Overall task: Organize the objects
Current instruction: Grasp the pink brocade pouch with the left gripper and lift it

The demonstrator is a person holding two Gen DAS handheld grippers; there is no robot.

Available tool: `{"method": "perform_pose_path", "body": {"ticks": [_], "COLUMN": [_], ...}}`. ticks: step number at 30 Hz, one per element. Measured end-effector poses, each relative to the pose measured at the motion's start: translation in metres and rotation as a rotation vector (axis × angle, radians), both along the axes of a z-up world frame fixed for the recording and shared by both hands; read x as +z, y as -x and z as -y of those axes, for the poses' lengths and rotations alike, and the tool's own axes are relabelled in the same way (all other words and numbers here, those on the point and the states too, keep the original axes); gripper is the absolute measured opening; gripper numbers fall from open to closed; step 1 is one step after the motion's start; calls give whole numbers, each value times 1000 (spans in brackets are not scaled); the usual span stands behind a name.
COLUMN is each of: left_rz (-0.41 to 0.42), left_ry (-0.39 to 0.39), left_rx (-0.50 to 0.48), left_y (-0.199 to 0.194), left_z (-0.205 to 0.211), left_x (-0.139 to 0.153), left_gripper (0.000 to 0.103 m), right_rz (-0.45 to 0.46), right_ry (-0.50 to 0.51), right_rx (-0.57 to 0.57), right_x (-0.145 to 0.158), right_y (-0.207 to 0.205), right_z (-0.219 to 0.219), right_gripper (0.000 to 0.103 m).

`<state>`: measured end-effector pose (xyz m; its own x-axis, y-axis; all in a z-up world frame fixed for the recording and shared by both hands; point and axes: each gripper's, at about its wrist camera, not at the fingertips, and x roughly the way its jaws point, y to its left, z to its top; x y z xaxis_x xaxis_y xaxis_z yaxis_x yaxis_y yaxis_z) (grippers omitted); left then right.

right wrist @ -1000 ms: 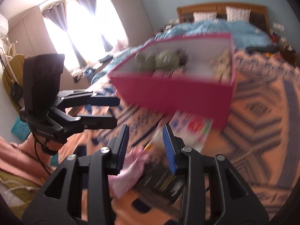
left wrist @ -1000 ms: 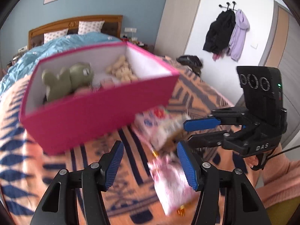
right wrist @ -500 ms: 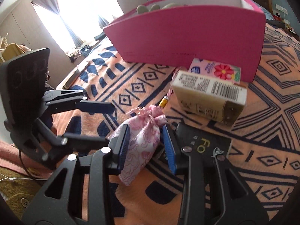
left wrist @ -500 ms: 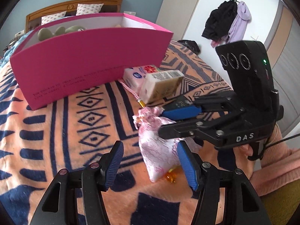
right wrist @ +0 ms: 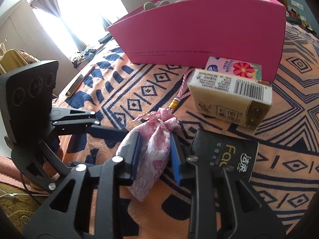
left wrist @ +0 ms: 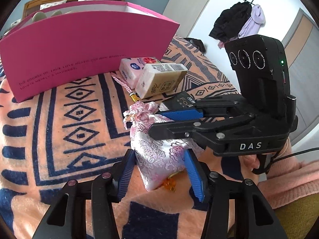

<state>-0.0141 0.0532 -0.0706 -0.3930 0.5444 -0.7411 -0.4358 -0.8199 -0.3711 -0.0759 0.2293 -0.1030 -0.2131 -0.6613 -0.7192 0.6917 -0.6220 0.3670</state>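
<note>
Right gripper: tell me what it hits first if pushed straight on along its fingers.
The right gripper is already shut on the pink pouch. Straight beyond, it would probably meet the pouch's gold-capped cord on the blanket, then the pink box; depth is unclear.

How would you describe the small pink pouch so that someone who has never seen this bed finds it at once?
Start at the big pink box on the patterned blanket. In front of it lie tissue packs, and nearer still the silky pouch. Only it is soft cloth, white with pink swirls, gathered at the neck, with a braided cord.

Sunlit window (right wrist: 79, 16), patterned bed (left wrist: 65, 119)
</note>
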Motion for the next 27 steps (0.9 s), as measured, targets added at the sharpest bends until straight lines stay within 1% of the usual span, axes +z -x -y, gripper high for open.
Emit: {"method": "perform_pose_path", "body": {"ticks": [1, 4, 16, 21, 27], "left_rz": [0, -11, -135, -197, -271], "left_ry": [-2, -7, -18, 5, 40], "left_rx": [0, 0, -11, -6, 6], "left_y": [0, -3, -11, -3, 18], "left_z": [0, 2, -6, -8, -10], "left_x": [1, 5, 42, 64, 93], "left_gripper": [48, 44, 43, 43, 43], "right_rz": [-3, -24, -162, -234, -301], "right_ry": [6, 20, 84, 94, 124], "right_rx": [-4, -1, 22, 32, 22], "right_x": [1, 6, 49, 72, 96], "right_y": [0, -3, -18, -16, 3], "right_z": [0, -2, -10, -13, -14], "right_gripper": [21, 19, 19, 19, 19]}}
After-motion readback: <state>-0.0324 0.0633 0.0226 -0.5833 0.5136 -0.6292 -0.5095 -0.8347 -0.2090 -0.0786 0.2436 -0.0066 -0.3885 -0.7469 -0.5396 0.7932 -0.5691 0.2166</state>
